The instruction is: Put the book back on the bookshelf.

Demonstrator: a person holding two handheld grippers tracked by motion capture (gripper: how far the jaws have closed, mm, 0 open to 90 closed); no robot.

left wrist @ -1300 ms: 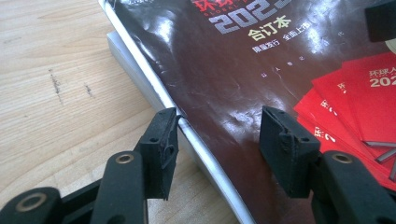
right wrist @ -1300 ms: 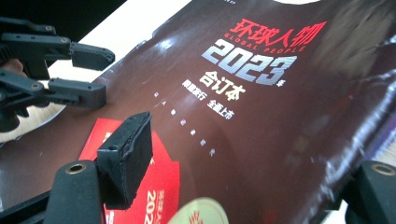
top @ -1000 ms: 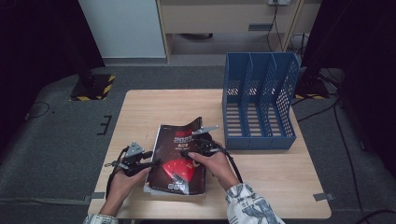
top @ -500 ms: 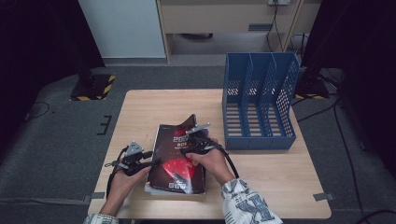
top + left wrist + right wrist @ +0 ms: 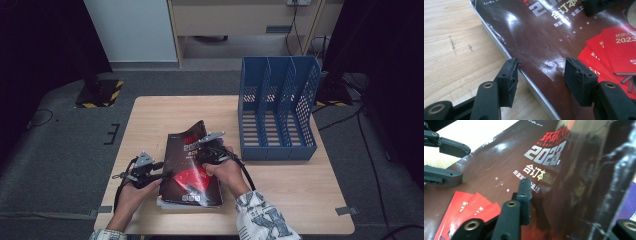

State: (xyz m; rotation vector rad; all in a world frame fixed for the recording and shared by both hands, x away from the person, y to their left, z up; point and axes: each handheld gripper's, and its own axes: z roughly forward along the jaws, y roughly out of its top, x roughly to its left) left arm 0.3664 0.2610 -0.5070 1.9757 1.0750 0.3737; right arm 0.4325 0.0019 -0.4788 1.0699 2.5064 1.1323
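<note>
On the wooden worktop [image 5: 150,120], toward its right rear corner, a blue three-slot file rack [image 5: 278,112] stands upright with its open side facing the person; its slots show bare perforated walls and slatted floors. A dark glossy magazine [image 5: 187,175] with red fan-shaped artwork and "2023" on its cover lies at the near middle of the worktop, just left of the rack and apart from it, resting on pale pages whose edges show beneath it. From the high view the cover's far right corner is curled up off the stack. The left tongs [image 5: 165,175], held in the person's left hand [image 5: 131,192], sit at the magazine's left edge; in the left gripper view [image 5: 539,72] the jaws stand about half open, one over bare wood beside the spine, the other over the cover, neither pad pressing. The right tongs [image 5: 202,150] are at the raised cover; their jaws have just been closing, and the right gripper view [image 5: 574,202] shows one jaw lying against the printed face while the lifted sheet rises between the jaws. The second jaw is mostly cut off behind that sheet, so a firm pinch cannot be confirmed. Small cover text is too blurred to read.
</note>
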